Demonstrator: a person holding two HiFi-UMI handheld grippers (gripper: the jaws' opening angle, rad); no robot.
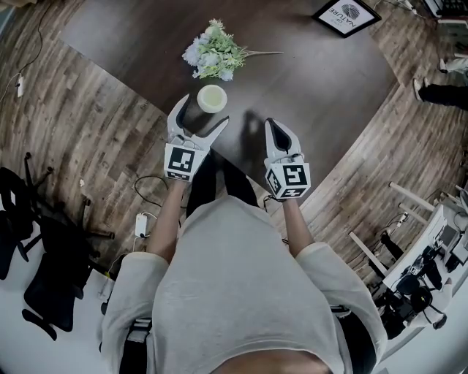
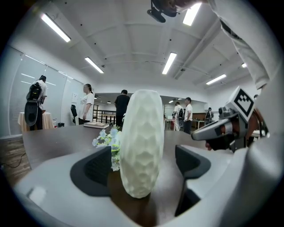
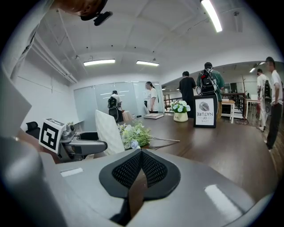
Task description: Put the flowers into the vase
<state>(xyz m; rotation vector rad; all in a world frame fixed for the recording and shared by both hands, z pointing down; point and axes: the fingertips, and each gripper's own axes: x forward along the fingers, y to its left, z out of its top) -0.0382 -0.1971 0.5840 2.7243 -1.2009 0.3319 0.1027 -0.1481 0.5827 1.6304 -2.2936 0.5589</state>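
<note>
A cream, faceted vase (image 1: 212, 98) stands upright on the dark table (image 1: 329, 80), near its front edge. My left gripper (image 1: 201, 115) is open, its jaws on either side of the vase. In the left gripper view the vase (image 2: 141, 142) fills the middle, with a gap to each pad. A bunch of pale blue and white flowers (image 1: 212, 55) lies on the table just behind the vase, stems pointing right. My right gripper (image 1: 272, 126) is shut and empty, to the right of the vase. In the right gripper view the vase (image 3: 109, 132) and flowers (image 3: 135, 135) sit ahead on the left.
A framed sign (image 1: 346, 14) stands at the table's far right, with a small potted bouquet (image 3: 180, 108) beside it. Several people stand in the room beyond. A black chair (image 1: 44, 270) and cables are on the wooden floor to the left.
</note>
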